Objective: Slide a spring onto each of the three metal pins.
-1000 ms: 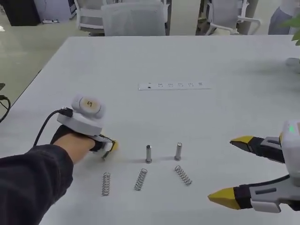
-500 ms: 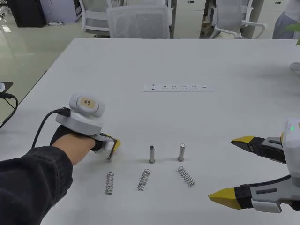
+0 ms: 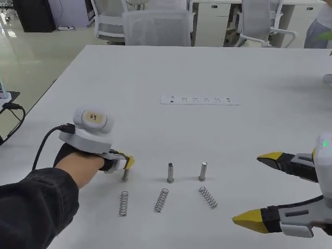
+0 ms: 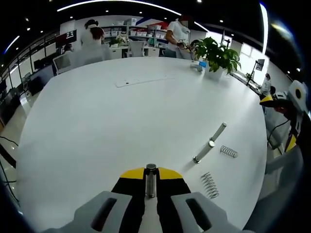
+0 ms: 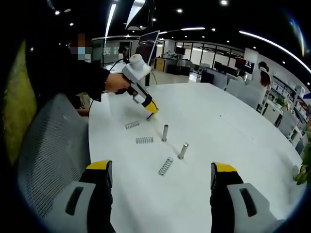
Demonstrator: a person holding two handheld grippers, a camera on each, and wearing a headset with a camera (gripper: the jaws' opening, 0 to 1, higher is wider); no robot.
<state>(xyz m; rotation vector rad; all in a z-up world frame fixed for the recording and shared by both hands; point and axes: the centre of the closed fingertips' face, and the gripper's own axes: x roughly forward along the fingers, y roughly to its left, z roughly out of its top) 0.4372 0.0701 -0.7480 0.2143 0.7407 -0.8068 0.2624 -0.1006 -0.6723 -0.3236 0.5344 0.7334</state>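
Here the left gripper (image 3: 127,164) is clenched on the leftmost pin (image 4: 151,180), its yellow-tipped jaws pressed against the pin's sides just below the head. In the head view that pin stands about upright under the jaws, on the near-left part of the white table (image 3: 155,67). To its right, in the same row and well clear of that gripper, the middle pin (image 3: 170,173) and the right pin (image 3: 203,171) stand upright on their own. Three springs lie flat a little nearer the person, roughly one in front of each pin: the left spring (image 3: 123,203), the middle spring (image 3: 161,199) and the right spring (image 3: 208,197), each apart from its pin. The right gripper (image 3: 248,189) hovers at the right of the head view, apart from the row, released with its jaws spread wide. A white power strip (image 3: 199,100) lies farther back on the table.
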